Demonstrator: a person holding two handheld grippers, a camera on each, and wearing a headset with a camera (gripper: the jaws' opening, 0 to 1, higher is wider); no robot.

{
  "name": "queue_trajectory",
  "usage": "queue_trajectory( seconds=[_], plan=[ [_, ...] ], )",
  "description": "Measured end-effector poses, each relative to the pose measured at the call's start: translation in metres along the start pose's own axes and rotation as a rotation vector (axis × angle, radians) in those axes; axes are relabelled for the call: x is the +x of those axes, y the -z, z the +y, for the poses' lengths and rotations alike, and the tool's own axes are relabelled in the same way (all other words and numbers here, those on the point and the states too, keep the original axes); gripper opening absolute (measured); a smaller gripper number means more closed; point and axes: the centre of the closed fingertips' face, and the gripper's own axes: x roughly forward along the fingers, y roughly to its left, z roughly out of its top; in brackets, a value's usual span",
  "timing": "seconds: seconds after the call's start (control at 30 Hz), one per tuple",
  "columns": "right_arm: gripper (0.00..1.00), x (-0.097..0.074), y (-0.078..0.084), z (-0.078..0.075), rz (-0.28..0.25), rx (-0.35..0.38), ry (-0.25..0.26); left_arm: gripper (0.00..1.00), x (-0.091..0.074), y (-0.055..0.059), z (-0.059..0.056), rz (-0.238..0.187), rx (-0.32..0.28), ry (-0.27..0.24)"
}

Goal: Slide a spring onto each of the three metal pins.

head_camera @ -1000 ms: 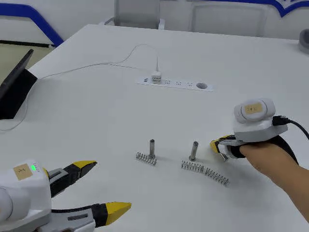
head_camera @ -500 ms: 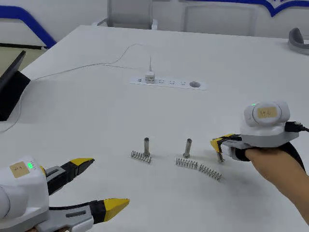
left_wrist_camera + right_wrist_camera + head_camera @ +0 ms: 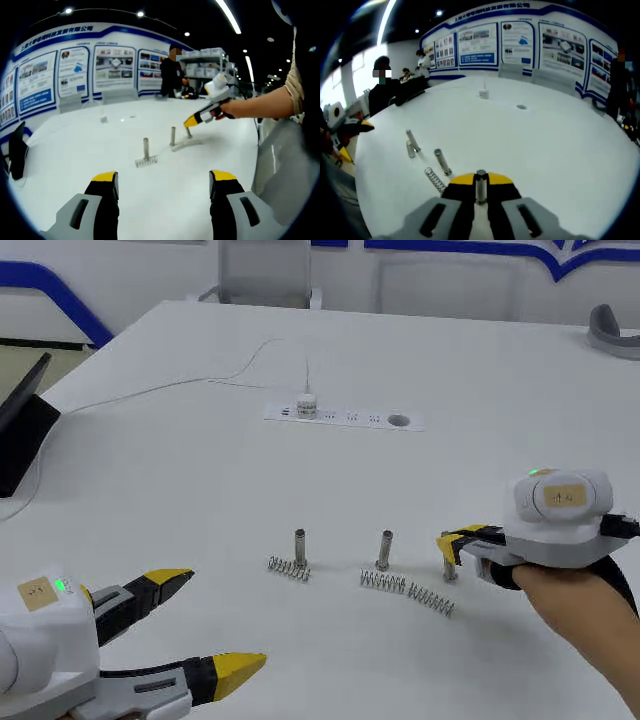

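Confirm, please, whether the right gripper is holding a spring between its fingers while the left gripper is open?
No: the right gripper is holding a pin, not a spring, between its fingers, as the right gripper view shows; the left gripper is open.

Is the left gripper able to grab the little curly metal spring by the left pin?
Probably yes. The left gripper is open, and only bare white table lies between it and the short coiled metal spring. The right gripper is off holding the rightmost metal pin.
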Motion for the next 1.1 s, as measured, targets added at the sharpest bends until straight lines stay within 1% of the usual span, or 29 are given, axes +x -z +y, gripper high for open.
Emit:
queue_trajectory(
  seconds=[0.23, 0.53, 0.67, 0.83, 1.1],
  plan=[
    [0.09, -0.002, 0.002, -0.001, 0.003, 0.001, 0.000, 0.75, -0.001, 0.000, -0.002, 0.004, 0.005, 0.006],
    [0.09, -0.011, 0.006, 0.001, -0.007, -0.021, -0.004, 0.75, -0.003, 0.000, -0.003, 0.001, 0.005, 0.008],
    [0.09, -0.014, 0.008, 0.002, -0.012, -0.016, -0.009, 0.75, -0.003, 0.001, -0.003, -0.001, 0.005, 0.008],
    [0.09, -0.013, 0.008, 0.002, -0.006, -0.018, -0.012, 0.75, -0.002, 0.002, -0.003, 0.000, 0.006, 0.012],
    [0.10, -0.014, 0.008, 0.002, -0.009, -0.033, -0.014, 0.75, -0.001, 0.001, -0.002, -0.006, 0.012, 0.012]
  ],
)
